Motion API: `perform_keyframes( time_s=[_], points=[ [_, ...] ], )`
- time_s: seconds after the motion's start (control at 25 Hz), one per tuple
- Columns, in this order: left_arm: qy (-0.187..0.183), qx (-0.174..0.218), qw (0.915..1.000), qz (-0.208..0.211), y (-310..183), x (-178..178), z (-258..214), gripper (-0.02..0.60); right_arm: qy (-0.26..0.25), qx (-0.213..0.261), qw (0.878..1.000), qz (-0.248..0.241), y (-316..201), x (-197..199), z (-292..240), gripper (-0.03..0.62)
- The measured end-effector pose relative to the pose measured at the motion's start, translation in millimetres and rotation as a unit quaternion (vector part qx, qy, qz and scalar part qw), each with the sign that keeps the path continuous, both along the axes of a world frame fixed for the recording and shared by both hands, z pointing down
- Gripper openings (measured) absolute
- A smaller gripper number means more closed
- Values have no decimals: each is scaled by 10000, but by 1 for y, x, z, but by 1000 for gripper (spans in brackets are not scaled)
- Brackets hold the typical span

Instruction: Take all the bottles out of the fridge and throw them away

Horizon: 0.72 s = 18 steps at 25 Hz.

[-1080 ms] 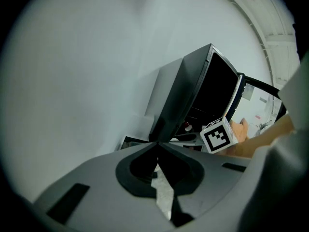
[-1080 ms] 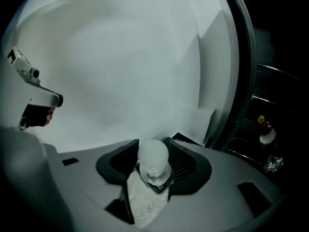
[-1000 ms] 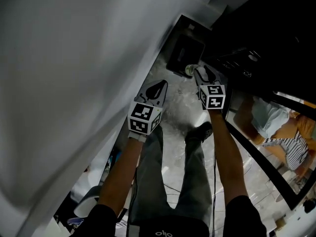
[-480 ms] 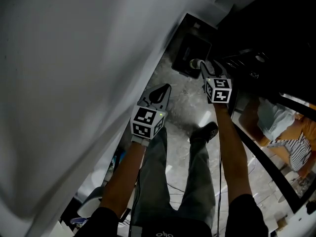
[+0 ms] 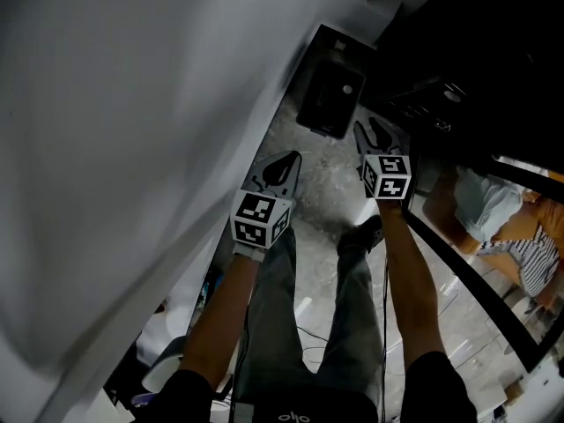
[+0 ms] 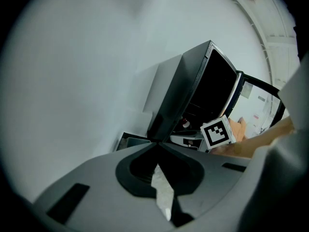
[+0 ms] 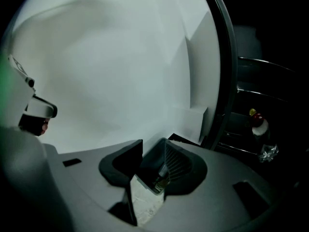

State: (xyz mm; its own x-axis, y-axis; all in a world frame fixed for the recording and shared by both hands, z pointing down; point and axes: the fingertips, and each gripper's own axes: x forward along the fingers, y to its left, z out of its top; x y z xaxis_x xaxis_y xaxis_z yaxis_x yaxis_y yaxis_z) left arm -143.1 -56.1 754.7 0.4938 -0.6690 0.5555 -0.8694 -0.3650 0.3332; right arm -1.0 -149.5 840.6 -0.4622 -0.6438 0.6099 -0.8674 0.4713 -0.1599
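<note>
The bottle (image 5: pixel 346 89) now lies in the black bin (image 5: pixel 310 123), dropped from the right hand-held gripper (image 5: pixel 370 129), whose empty jaws are closing; left hand-held gripper (image 5: pixel 285 157) closed, empty; fridge (image 5: pixel 445 91) next.

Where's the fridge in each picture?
Head view: fridge, dark, top right.
Left gripper view: fridge in the middle, door open.
Right gripper view: fridge along the right edge, dark shelves.
Shared landmark: the white wall beside it.
</note>
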Motion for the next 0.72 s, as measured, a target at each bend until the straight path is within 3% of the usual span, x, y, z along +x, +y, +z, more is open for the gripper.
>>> perform_keyframes(
  time_s=[0.24, 0.72],
  points=[
    [25, 83, 10000, 32, 0, 24, -35, 3, -71, 106, 9998, 130, 24, 21, -50, 13],
    [18, 387, 9990, 239, 23, 79, -176, 3, -614, 324, 9966, 452, 73, 60, -235, 8]
  ],
)
